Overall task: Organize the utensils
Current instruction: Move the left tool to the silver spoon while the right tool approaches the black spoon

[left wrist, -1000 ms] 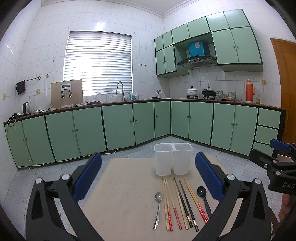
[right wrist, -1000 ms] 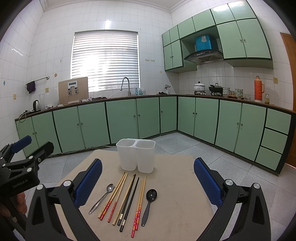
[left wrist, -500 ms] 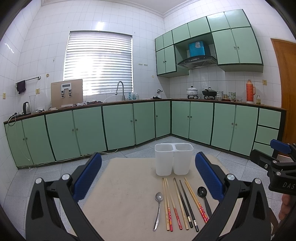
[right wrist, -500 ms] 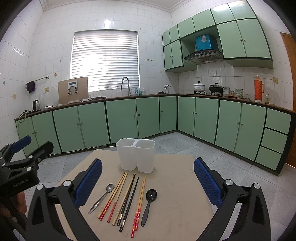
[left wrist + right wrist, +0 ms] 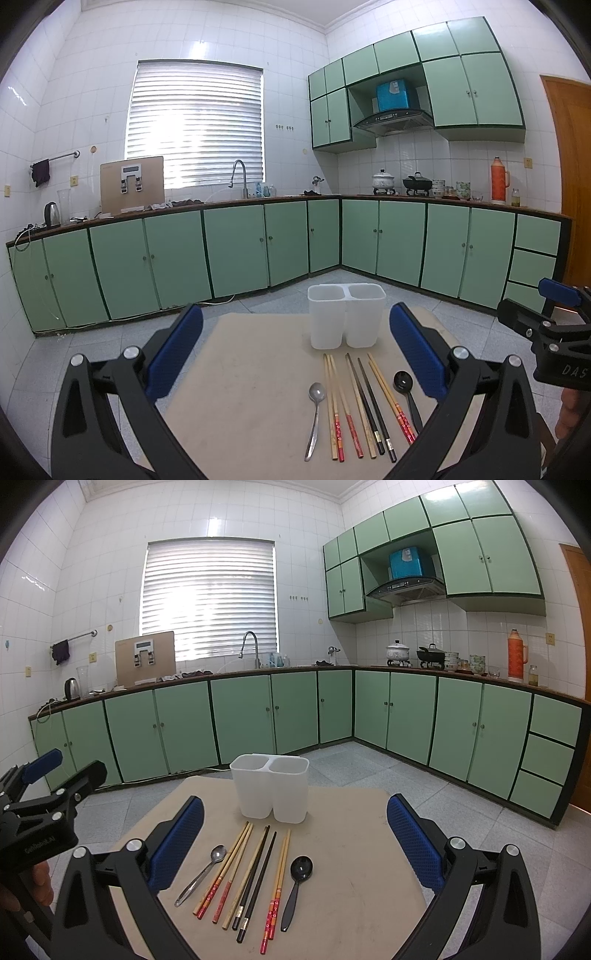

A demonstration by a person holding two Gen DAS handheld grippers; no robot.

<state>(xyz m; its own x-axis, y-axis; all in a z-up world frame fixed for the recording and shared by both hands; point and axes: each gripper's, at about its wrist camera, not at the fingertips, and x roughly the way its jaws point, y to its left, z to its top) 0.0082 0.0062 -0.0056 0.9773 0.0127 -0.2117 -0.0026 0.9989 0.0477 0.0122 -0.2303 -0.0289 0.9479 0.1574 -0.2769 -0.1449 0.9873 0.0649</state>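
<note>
We are holding the right gripper [image 5: 295,834] wide open above the beige table [image 5: 362,867], facing the white two-compartment plastic holder [image 5: 271,792] and a row of chopsticks [image 5: 245,877] and spoons [image 5: 295,886].

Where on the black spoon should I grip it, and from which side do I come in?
Grip the black spoon on its slim handle, about halfway along, coming straight down with the open right gripper, jaws across the handle. It lies flat on the table, bowl toward the white holder. Its right side is bare; chopsticks lie close on its left, so keep that finger narrow.
</note>
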